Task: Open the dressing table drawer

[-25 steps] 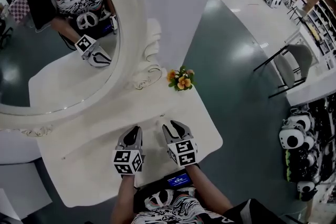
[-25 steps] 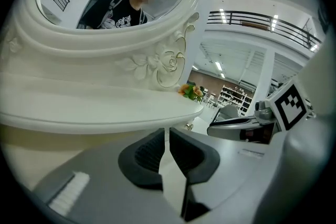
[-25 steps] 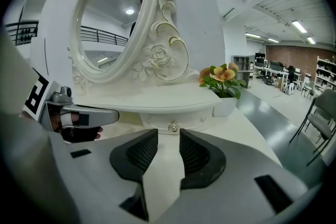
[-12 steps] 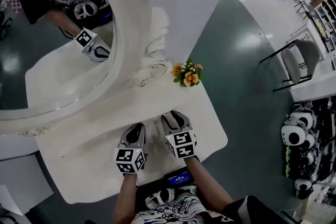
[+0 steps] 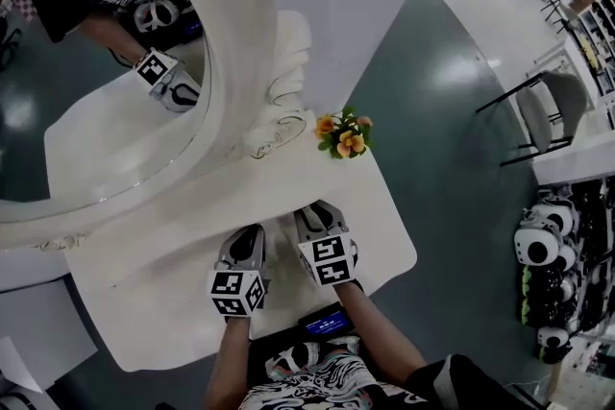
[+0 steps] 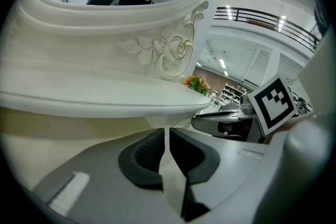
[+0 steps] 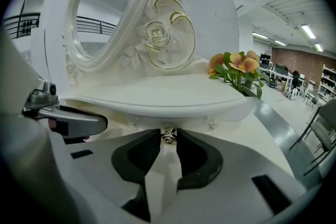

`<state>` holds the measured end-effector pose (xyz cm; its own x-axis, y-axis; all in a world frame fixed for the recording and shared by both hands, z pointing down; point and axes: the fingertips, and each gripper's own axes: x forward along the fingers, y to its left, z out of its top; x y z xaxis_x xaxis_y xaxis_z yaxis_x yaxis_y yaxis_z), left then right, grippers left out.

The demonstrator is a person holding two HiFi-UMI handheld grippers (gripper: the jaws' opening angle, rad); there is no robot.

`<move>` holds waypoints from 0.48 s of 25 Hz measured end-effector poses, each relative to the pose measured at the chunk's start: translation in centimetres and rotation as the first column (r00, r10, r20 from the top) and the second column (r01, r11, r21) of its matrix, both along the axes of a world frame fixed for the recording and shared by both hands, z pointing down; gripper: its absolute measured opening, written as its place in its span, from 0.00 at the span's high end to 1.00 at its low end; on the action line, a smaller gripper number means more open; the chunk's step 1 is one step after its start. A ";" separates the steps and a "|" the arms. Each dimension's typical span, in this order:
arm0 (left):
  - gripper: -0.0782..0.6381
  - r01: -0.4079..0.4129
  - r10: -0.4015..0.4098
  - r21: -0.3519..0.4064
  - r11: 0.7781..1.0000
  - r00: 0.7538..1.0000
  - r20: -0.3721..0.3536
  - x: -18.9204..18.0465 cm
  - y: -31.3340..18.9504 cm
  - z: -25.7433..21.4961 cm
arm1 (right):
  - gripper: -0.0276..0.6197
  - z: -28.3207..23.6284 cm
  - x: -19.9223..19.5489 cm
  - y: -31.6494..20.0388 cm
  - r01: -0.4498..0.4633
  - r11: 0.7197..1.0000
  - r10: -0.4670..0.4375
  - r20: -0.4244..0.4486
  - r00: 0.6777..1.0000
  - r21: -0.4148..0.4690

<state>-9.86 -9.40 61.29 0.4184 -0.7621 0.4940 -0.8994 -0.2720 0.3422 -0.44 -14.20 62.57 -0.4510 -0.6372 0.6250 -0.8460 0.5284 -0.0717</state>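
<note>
The white dressing table point(image 5: 163, 274) has an oval mirror point(image 5: 86, 110). In the right gripper view a small ornate drawer knob point(image 7: 168, 136) sits just under the tabletop edge point(image 7: 157, 107). My right gripper point(image 7: 168, 139) is closing on this knob, and both fingertips appear to touch it. From above, the right gripper point(image 5: 320, 226) reaches over the table's front edge. Just to its left, my left gripper point(image 5: 246, 250) points at the drawer front. The left gripper point(image 6: 166, 136) has its jaws together with only a thin slit, and nothing is between them.
A pot of orange flowers point(image 5: 343, 133) stands at the table's far right corner. A carved rose scroll point(image 7: 157, 34) trims the mirror frame. The mirror reflects a person with a gripper point(image 5: 163, 77). A chair point(image 5: 548, 115) and a shelf of helmets point(image 5: 543, 254) stand to the right.
My right gripper has come down and closer to the table's front edge. The left gripper has stayed in place. The head view has shifted slightly.
</note>
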 end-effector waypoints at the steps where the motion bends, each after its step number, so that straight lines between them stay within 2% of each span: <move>1: 0.85 0.000 0.000 0.001 1.000 1.000 0.000 0.0 0.0 0.0 | 0.81 0.0 0.0 0.0 -0.002 1.000 0.002 -0.003 1.000 0.001; 12: 0.85 0.004 -0.004 0.012 1.000 1.000 -0.003 0.3 0.0 -0.8 | 0.81 -0.1 1.2 2.5 -0.011 0.999 0.011 -0.003 1.000 -0.034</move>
